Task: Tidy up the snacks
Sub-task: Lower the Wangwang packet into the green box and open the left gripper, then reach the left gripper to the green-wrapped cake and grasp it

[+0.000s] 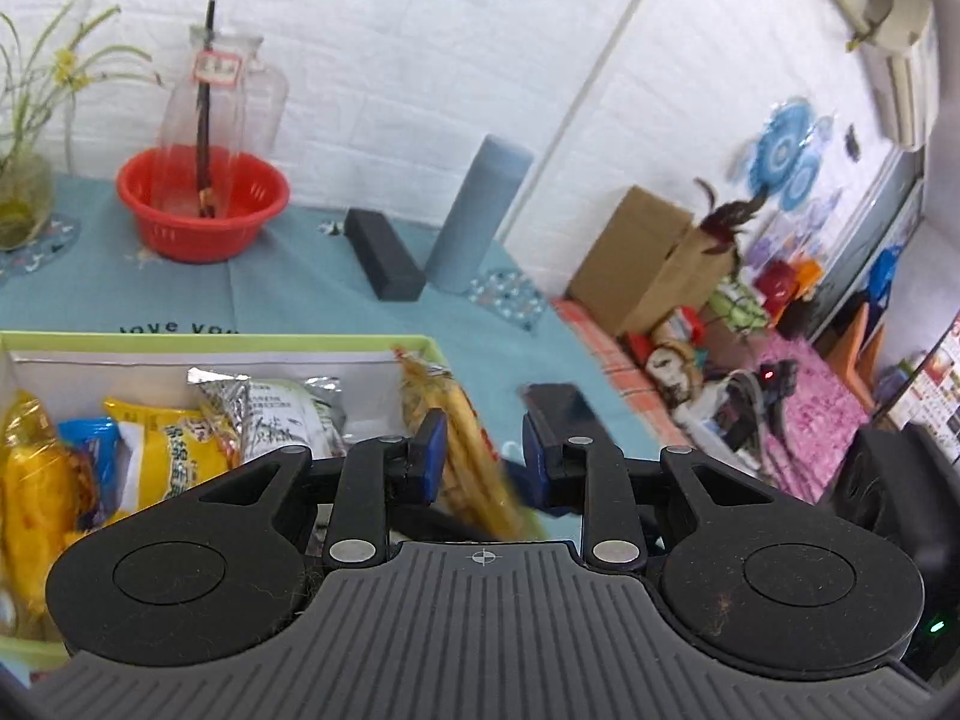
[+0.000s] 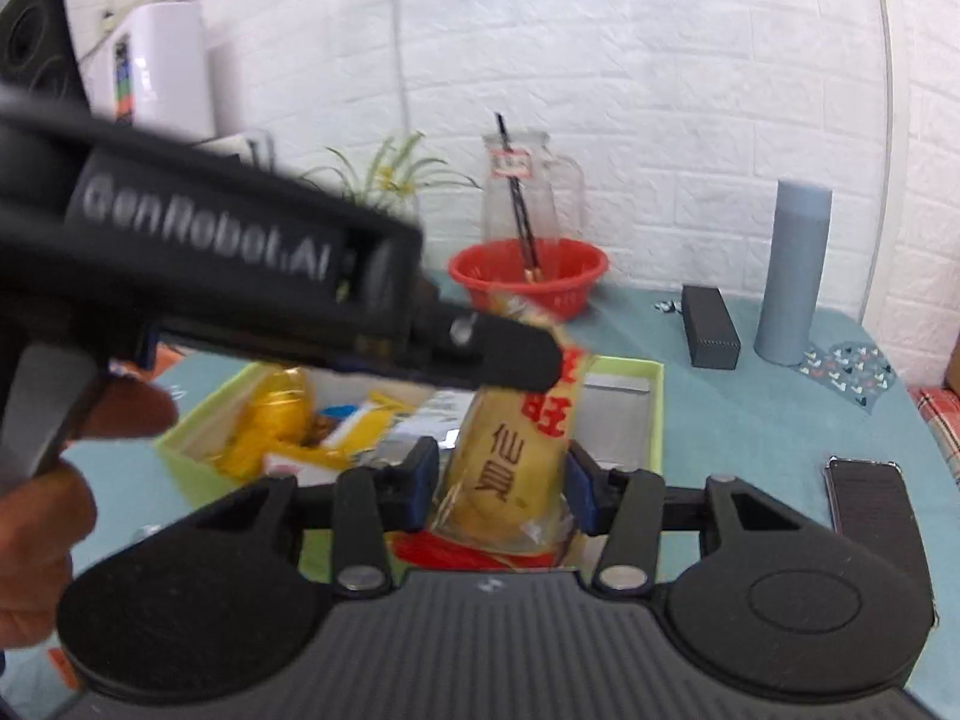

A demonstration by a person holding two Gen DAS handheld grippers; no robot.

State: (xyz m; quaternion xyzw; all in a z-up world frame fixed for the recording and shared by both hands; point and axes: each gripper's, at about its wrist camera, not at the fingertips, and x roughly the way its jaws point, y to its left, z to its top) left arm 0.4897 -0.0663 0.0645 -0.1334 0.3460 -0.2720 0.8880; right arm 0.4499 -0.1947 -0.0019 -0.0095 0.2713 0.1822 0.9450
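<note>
A green-rimmed box [image 1: 240, 341] on the teal tablecloth holds several snack packs, among them yellow ones [image 1: 162, 450] and a silver one [image 1: 288, 414]. A yellow rice-cracker pack [image 2: 510, 456] stands tilted over the box [image 2: 657, 414]. In the left wrist view the pack [image 1: 462, 438] lies between the fingers of my left gripper [image 1: 485, 456], which stand apart on either side. My right gripper [image 2: 501, 483] is open around the pack's lower part. The left gripper's body [image 2: 240, 282] crosses the right wrist view, its tip at the pack's top.
A red basket [image 1: 201, 204] with a glass jug, a black case [image 1: 381, 261] and a grey cylinder [image 1: 480, 210] stand at the back. A potted plant [image 1: 24, 120] is far left. A phone [image 2: 870, 501] lies right of the box. Clutter lies on the floor beyond the table's right edge.
</note>
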